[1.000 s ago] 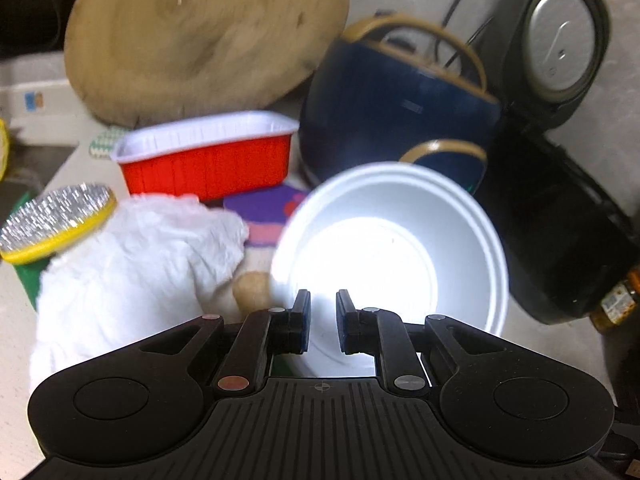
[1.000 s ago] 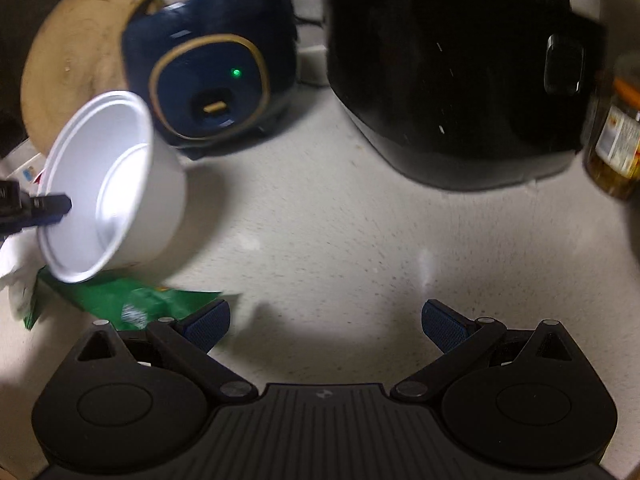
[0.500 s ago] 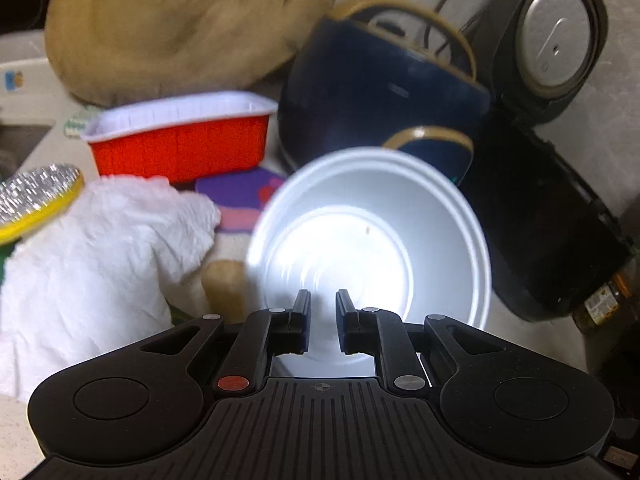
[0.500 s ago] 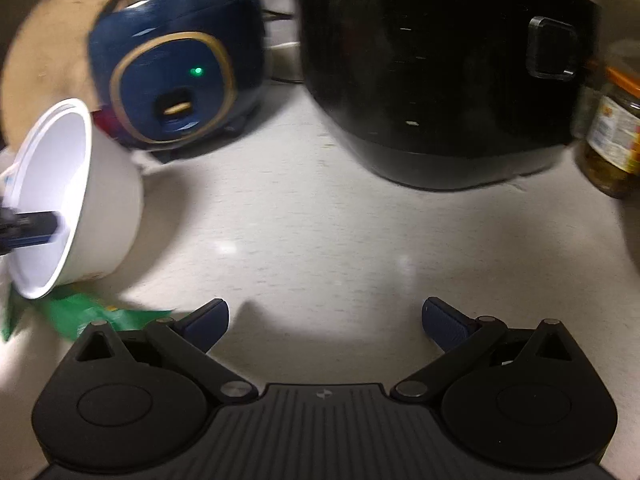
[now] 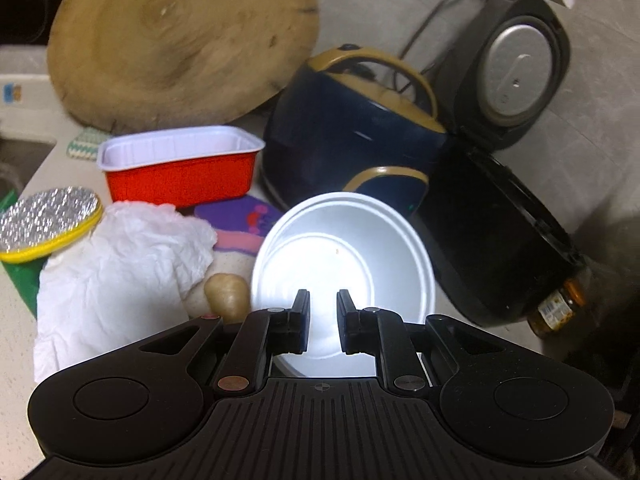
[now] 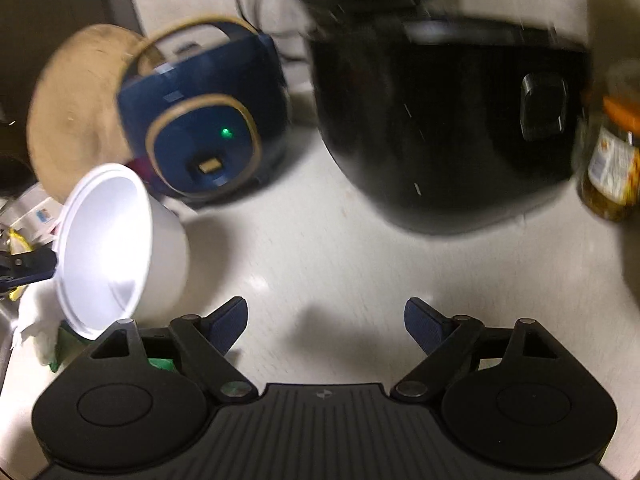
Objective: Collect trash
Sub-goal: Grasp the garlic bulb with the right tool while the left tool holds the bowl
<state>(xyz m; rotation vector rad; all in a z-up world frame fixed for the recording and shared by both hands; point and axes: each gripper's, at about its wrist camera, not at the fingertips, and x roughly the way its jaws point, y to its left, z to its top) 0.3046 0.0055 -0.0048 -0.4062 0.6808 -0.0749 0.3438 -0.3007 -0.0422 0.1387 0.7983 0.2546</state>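
Note:
My left gripper (image 5: 323,308) pinches the near rim of a white disposable bowl (image 5: 344,248), and its jaws are opening slightly. In the right wrist view the bowl (image 6: 104,248) hangs tilted above the counter, mouth turned to the left, with a left fingertip (image 6: 28,266) on its rim. Left of it lie a crumpled white paper (image 5: 116,264), a red tray (image 5: 180,172), a foil lid with a yellow rim (image 5: 48,220) and a purple packet (image 5: 244,224). My right gripper (image 6: 325,320) hovers over bare counter (image 6: 360,264); its jaws are closing with nothing between them.
A blue cooker (image 5: 348,136) and a black rice cooker (image 5: 492,240) with its lid up stand behind the bowl. A jar (image 6: 612,176) stands at the right. A round wooden board (image 5: 180,40) leans at the back. A green wrapper (image 6: 160,362) lies under the right gripper's left finger.
The bowl has risen with my left gripper and stays tilted. My right gripper's jaws have narrowed and it has lifted, so the cookers sit lower in its view.

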